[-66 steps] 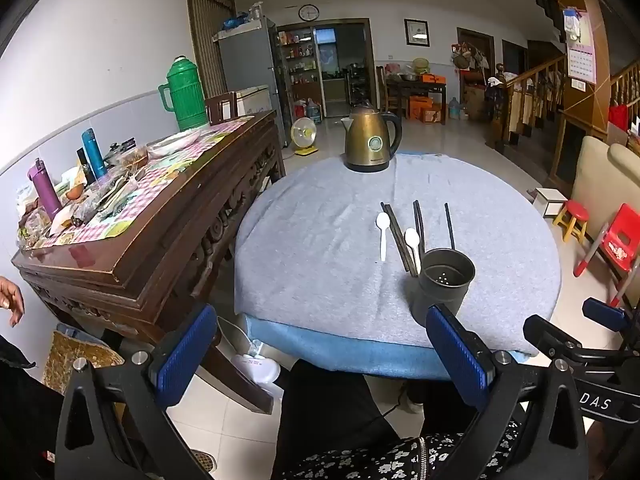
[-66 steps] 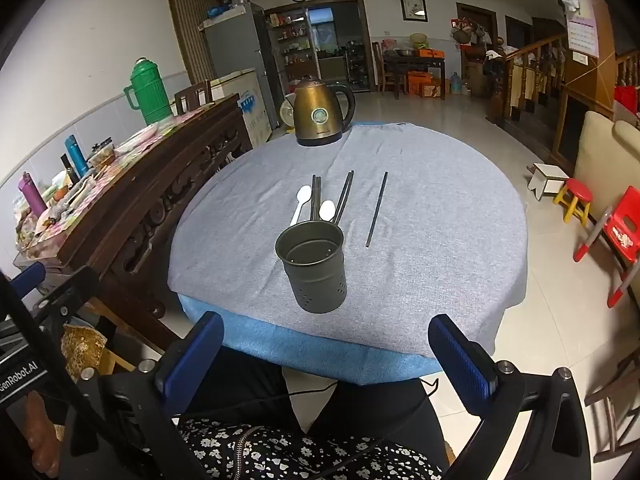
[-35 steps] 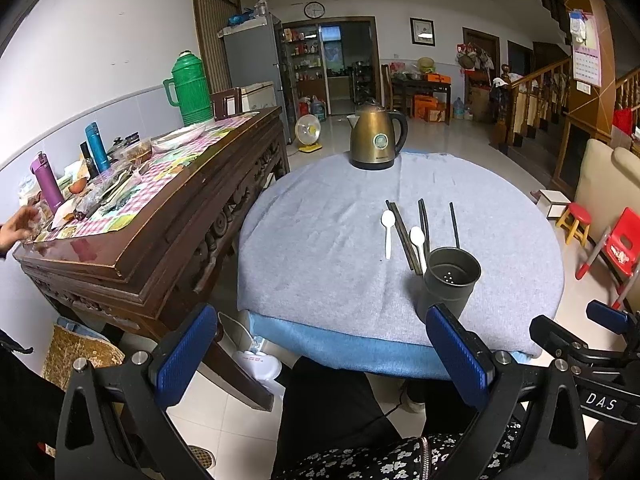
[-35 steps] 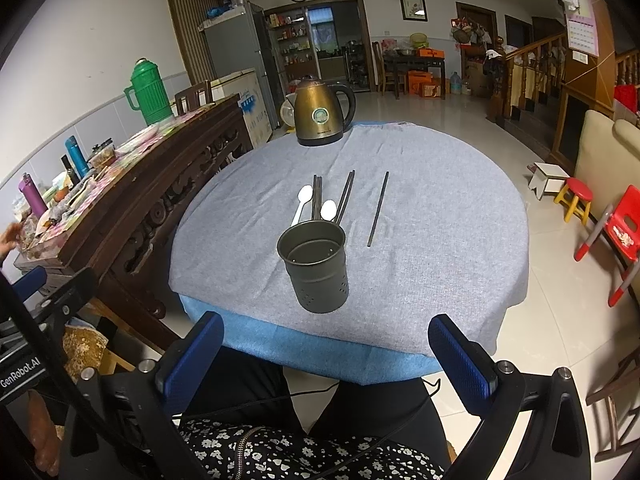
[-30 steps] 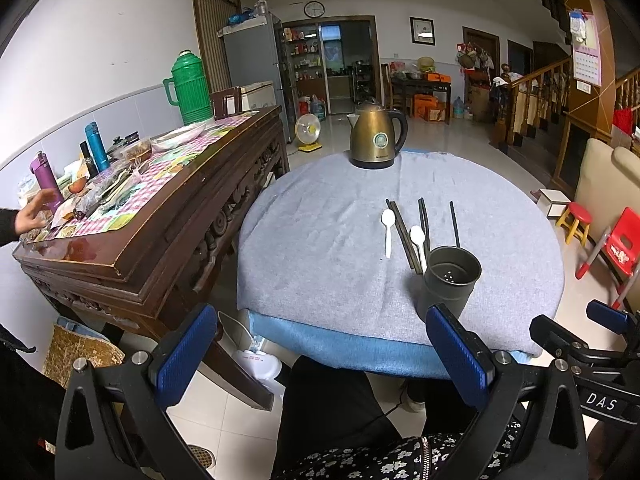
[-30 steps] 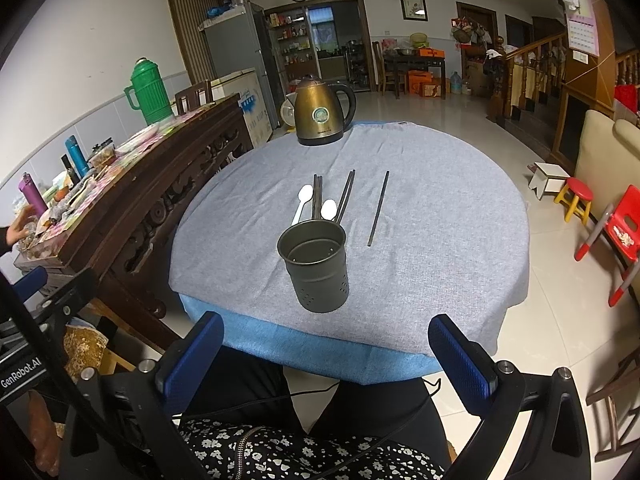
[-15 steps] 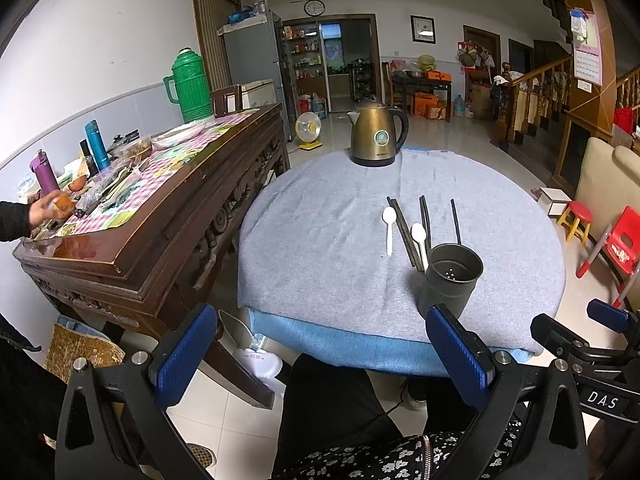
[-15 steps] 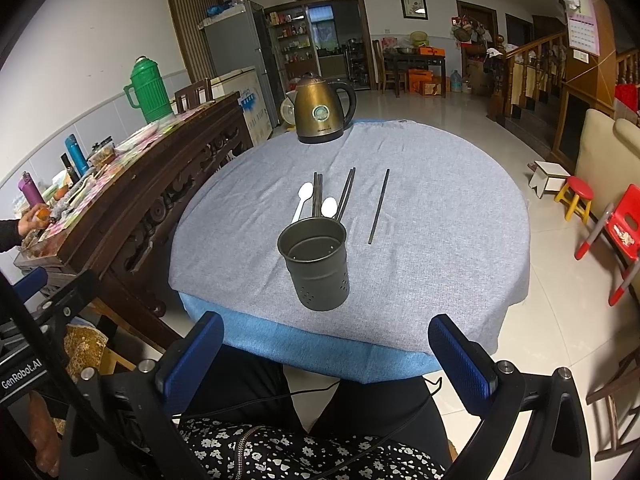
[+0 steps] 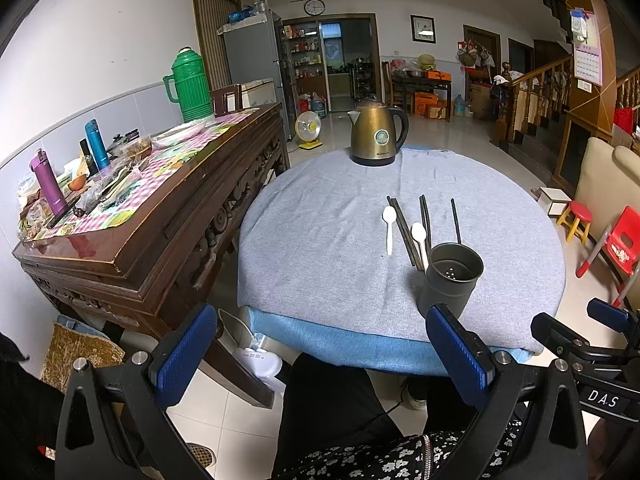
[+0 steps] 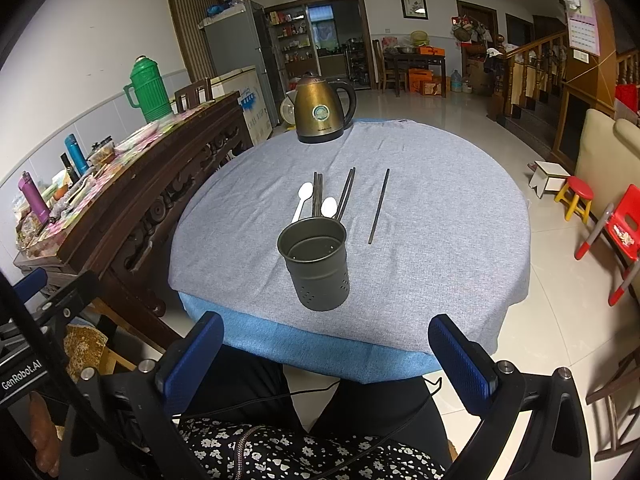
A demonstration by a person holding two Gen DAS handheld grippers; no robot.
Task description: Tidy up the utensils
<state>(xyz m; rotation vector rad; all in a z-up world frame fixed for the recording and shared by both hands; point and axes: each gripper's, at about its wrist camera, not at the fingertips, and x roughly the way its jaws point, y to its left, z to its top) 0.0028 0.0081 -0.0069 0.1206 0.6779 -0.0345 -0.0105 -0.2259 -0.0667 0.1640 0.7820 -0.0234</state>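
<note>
Holder (image 10: 316, 264) beyond empty gaping jaws, spoons (image 10: 329, 207), chopsticks (image 10: 378, 206) behind it

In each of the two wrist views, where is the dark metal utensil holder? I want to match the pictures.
Left wrist view: the utensil holder stands right of centre, near the table's front edge, just above this gripper's right finger.
Right wrist view: the utensil holder stands at the centre, in front of the spoons and chopsticks.
Shared landmark: the golden kettle at the far side of the table.
</note>
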